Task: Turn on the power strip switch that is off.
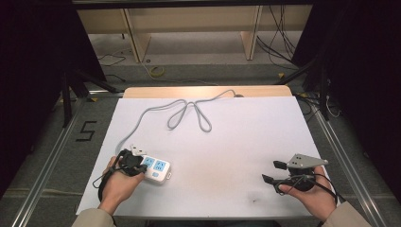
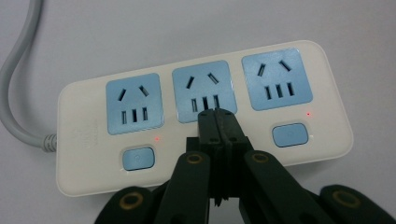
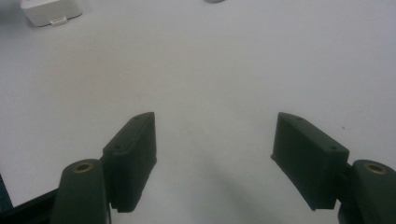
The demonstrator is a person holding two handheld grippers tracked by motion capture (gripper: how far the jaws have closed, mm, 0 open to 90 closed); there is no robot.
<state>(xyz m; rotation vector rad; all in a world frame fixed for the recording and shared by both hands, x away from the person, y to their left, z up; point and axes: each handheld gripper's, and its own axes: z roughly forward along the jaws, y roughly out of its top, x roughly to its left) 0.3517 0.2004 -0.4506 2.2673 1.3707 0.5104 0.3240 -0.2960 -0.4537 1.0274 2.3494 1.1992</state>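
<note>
**Left jaws closed over the power strip, right jaws wide apart**

I look down on a white table [image 1: 227,142]. A white power strip [image 1: 155,169] lies near my left side of it. It has three blue sockets [image 2: 202,91] in a row. Its grey cord [image 1: 187,109] runs away across the table and makes loops near the far edge.

My left gripper [image 2: 216,113] is right over the power strip. Its jaws are pressed together with nothing between them. The tips sit at the bottom edge of the middle socket, where the middle button would be. I cannot tell if they touch the strip. I see a blue button [image 2: 138,158] under the first socket and another blue button [image 2: 290,134] under the third one. A tiny red light [image 2: 158,138] glows by the first button, and one more glows by the third.

My right gripper [image 1: 273,171] is well apart from the strip, near my right side of the table. My right hand [image 1: 312,194] holds it low over the bare table. Its jaws are spread wide and hold nothing. In the right gripper view, one end of the power strip peeks in at the top corner.
</note>
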